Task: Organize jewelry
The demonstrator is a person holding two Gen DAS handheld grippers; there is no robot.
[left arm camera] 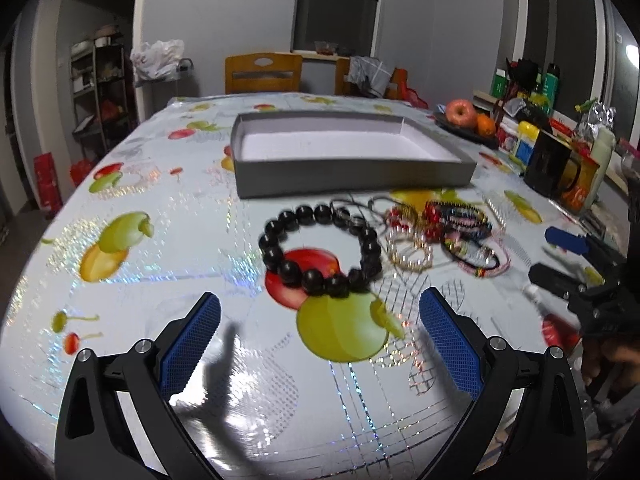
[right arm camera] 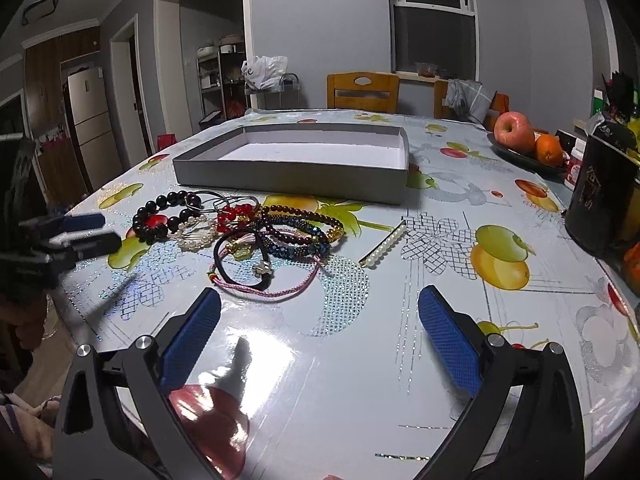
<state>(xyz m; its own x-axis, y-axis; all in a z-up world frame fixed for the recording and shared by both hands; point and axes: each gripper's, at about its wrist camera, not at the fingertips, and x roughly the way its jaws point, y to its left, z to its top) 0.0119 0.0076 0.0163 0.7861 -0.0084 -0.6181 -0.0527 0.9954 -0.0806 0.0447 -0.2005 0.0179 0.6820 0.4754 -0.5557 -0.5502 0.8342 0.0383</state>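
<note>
Both black, blue-padded grippers, left (left arm camera: pixel 320 320) and right (right arm camera: pixel 320 320), gape wide and empty, squared up to the heaped bead-and-cord bracelets (right arm camera: pixel 256 236) awaiting transfer into the shallow grey cardboard tray (right arm camera: pixel 296 178) just behind.

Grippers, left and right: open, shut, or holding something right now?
Left gripper: open, holding nothing, just short of the black bead bracelet.
Right gripper: open, holding nothing.
</note>
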